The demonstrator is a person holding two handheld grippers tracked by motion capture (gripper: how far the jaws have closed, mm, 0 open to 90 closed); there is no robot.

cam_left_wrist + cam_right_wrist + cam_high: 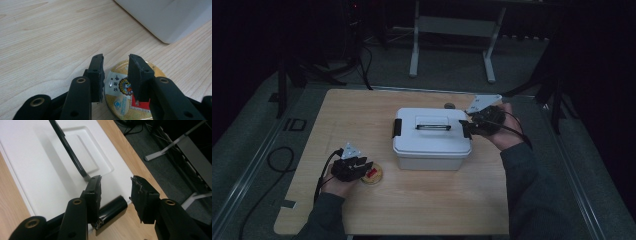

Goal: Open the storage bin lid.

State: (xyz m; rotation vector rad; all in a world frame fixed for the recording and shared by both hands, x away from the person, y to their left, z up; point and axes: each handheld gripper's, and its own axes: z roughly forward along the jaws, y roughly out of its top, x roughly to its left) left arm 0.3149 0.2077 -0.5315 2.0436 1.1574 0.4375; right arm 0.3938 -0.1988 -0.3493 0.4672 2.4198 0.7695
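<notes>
Presently we record the scene from left to right. At the near left of the table, the left gripper hangs just over a round gold tin with a red mark on its lid. Its jaws stand apart with nothing clamped between them; the tin lies below and slightly to the right of the gap, its lid flat and facing up. Whether a pad touches the lid we cannot tell.

At centre stands the white box, lid shut, its dark handle lying along the lid's long axis, which runs left to right across the table. The box is near the tin but apart from it.

At the right end of the box, the right gripper is at the black latch. Its jaws are parted and grasp nothing; the latch lies between and just below them, its long axis crosswise to the jaws.

In our judgement the coming move turns on that latch: the right hand is plainly the nearer, and the jaws must drop onto it.
</notes>
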